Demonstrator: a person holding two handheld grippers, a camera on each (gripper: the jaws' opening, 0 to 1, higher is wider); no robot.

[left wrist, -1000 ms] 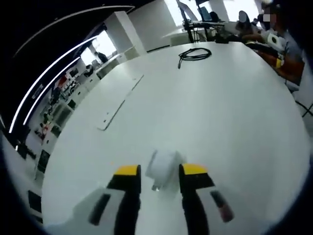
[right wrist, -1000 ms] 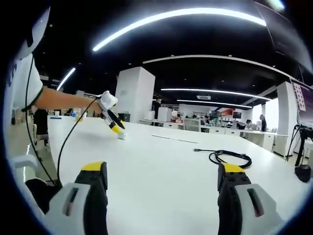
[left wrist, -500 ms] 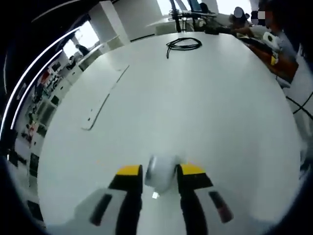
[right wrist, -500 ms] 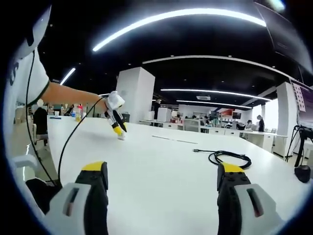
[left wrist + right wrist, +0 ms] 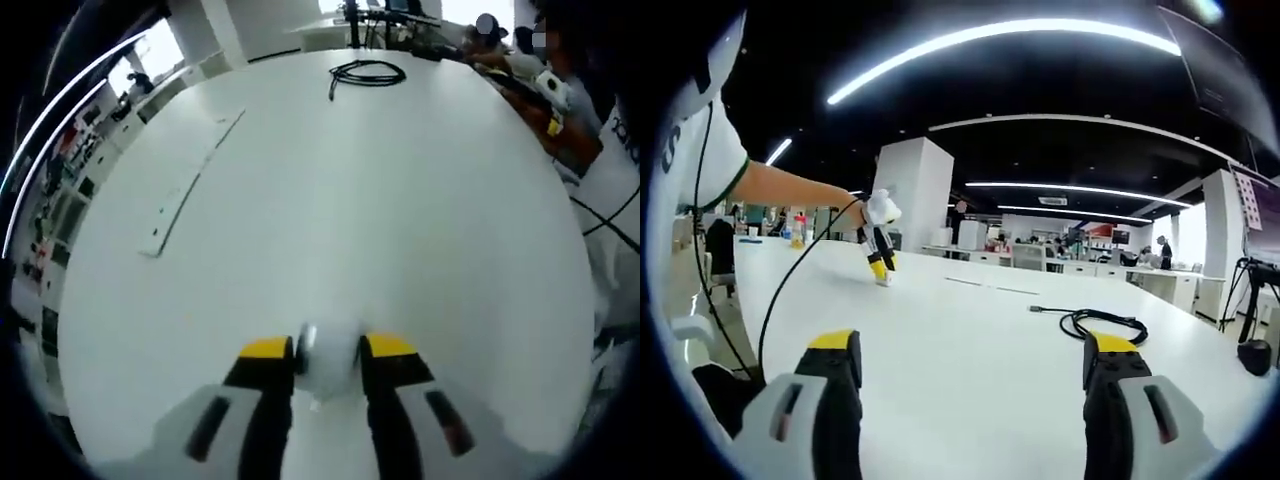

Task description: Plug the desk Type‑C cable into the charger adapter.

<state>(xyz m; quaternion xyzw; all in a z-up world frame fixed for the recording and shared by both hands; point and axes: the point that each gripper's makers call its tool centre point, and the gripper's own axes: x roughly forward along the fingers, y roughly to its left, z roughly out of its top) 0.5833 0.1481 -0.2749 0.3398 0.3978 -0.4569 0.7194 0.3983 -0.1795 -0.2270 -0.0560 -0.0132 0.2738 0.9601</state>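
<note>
While the left gripper (image 5: pixel 328 352) pinches the white charger adapter (image 5: pixel 329 362) low on the table (image 5: pixel 400 200), the right gripper (image 5: pixel 972 365) hangs wide open, empty. Adapter: judged light, rigid, smooth; side grip suits. Type‑C cable (image 5: pixel 1102 324): limp coil, best taken just behind the plug. Right gripper view shows the plug end lying free; left gripper view shows the adapter close.
</note>
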